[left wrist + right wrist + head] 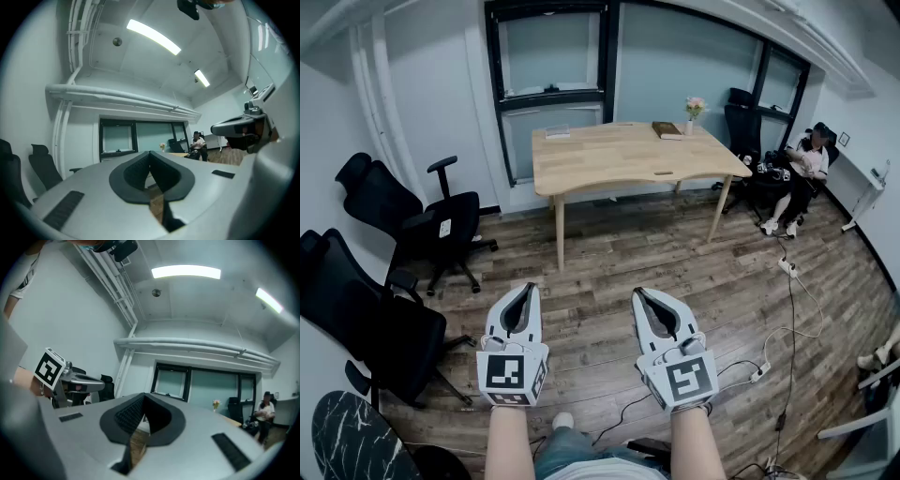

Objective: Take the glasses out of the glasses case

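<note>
The room has a wood floor [694, 272]. One wood table [609, 155] stands far ahead of both grippers. Two black chairs [441, 225] sit left of the left gripper [529, 287]. It and the right gripper [639, 292] are each pinched together, empty. One brown thing, maybe the glasses case [667, 129], lies on the table.

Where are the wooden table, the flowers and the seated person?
wooden table [609, 155]: head view, bare middle of its top.
flowers [695, 104]: head view, the pink blossoms.
seated person [806, 165]: head view, the torso.
</note>
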A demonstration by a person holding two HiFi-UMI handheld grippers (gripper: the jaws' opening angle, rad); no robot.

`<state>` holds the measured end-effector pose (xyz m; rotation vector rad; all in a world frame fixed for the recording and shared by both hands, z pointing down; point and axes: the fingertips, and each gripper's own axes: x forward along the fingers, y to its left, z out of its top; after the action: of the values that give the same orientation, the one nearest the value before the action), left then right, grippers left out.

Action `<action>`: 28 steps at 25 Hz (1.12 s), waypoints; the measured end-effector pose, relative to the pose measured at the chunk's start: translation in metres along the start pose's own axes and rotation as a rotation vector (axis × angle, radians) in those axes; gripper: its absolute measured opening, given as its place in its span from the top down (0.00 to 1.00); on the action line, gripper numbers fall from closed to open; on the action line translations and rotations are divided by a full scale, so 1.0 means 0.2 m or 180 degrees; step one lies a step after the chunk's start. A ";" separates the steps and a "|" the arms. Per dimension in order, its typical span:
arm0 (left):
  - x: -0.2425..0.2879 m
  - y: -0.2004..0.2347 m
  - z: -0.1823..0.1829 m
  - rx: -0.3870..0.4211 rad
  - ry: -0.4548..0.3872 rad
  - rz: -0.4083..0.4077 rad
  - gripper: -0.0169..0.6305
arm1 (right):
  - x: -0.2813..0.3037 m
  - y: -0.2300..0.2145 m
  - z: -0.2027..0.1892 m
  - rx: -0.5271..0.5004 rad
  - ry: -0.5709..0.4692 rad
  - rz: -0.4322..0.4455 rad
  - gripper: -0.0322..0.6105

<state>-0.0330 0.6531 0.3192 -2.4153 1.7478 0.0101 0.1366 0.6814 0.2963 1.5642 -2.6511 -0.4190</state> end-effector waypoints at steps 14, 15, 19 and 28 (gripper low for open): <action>0.36 0.65 -0.14 -0.0151 -0.0105 -0.0312 0.95 | 0.67 0.29 -0.04 0.0024 0.0177 -0.0245 0.93; 0.38 0.68 -0.15 -0.0162 -0.0113 -0.0340 0.95 | 0.70 0.30 -0.05 0.0007 0.0209 -0.0263 0.93; 0.45 0.75 -0.18 -0.0204 -0.0125 -0.0397 0.95 | 0.81 0.28 -0.05 0.0015 0.0196 -0.0322 0.93; 0.75 0.99 -0.27 -0.0189 -0.0103 -0.0289 0.95 | 1.24 0.14 -0.13 0.0043 0.0100 -0.0283 0.93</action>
<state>-0.1783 0.4445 0.3333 -2.5194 1.6454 0.0909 -0.0043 0.4748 0.3020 1.6828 -2.5744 -0.3774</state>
